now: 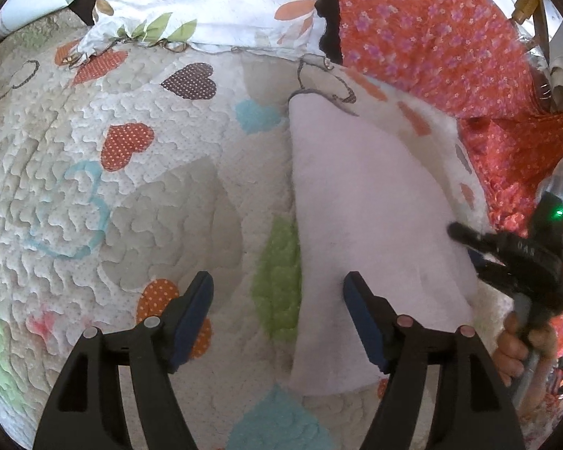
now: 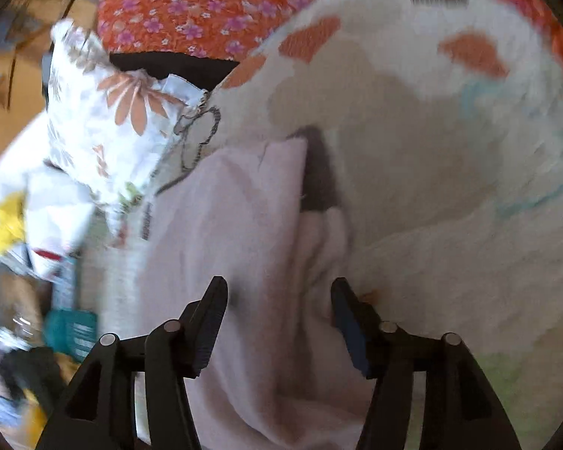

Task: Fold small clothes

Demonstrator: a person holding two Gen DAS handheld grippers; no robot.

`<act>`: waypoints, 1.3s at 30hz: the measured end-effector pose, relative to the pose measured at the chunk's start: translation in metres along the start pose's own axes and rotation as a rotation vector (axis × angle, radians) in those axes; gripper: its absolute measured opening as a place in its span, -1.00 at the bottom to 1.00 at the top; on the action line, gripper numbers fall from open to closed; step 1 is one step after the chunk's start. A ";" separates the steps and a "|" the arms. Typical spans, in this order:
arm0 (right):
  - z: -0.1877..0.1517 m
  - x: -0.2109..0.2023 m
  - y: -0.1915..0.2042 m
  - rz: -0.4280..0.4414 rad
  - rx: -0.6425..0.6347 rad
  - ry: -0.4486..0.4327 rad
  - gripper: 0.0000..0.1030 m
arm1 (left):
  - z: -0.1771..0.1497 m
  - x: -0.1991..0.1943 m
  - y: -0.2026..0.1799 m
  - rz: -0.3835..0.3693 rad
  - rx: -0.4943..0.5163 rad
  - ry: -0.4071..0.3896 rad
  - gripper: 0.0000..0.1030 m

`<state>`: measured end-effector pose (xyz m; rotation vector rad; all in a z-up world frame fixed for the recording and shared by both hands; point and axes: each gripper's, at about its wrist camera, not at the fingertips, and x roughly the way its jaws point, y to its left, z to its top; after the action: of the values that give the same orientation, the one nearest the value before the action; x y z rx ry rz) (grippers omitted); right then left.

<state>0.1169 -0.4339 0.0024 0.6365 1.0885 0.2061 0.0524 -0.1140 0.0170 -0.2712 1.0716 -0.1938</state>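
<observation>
A pale pink garment (image 1: 364, 202) lies folded in a long strip on a quilted bedspread (image 1: 94, 157) with hearts. My left gripper (image 1: 277, 285) is open and empty, its right finger over the garment's near left edge. My right gripper (image 1: 458, 232) shows at the garment's right edge, held by a hand. In the right wrist view the right gripper (image 2: 277, 296) is open, its fingers spread over the pink garment (image 2: 244, 247), which has a grey trimmed edge (image 2: 319, 172). That view is blurred.
A floral pillow (image 1: 206, 0) lies at the bed's head. An orange flowered cloth (image 1: 431, 37) covers the right side. Cluttered items (image 2: 37, 262) sit off the bed's edge in the right wrist view.
</observation>
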 end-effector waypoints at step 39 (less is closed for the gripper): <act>-0.010 -0.016 0.009 -0.317 -0.119 -0.031 0.47 | -0.005 0.006 0.011 0.061 -0.064 0.004 0.66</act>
<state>0.1017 -0.4306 0.0165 0.3537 1.1230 -0.0132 0.0510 -0.1060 0.0063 -0.2956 1.0897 -0.1055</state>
